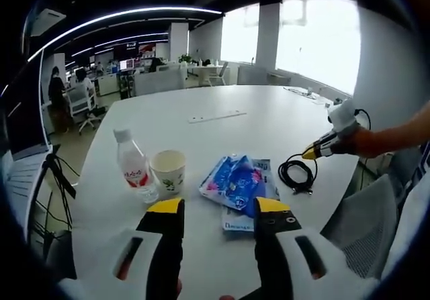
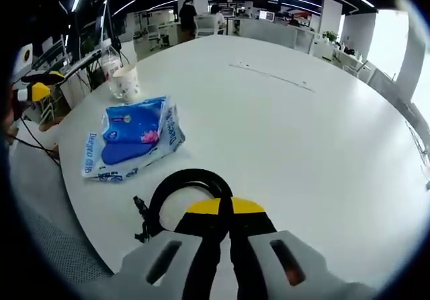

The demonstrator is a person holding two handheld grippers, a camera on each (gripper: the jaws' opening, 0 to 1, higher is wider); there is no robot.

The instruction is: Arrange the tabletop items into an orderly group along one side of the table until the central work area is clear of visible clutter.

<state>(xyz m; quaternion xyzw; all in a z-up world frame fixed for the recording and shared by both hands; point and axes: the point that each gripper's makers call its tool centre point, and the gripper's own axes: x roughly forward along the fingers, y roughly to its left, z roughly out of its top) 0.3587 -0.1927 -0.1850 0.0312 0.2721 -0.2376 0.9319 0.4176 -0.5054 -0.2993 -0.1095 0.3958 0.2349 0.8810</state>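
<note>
The work stands at gathering: on the white round tabletop (image 1: 269, 119) a clear plastic water bottle with a red label (image 1: 134, 166) and a white paper cup (image 1: 168, 171) stand just beside each other, a blue plastic tissue pack (image 1: 235, 182) lies near them, and a coiled black cable (image 2: 181, 196) lies a little apart by the edge. The right gripper (image 2: 225, 209) hangs over the coil with its yellow tips pressed together, gripping nothing that can be made out. The left gripper (image 1: 218, 209) hovers wide apart, empty, before the pack. Next, the right likely needs to part its jaws and take the coil, drawing it toward the pack.
</note>
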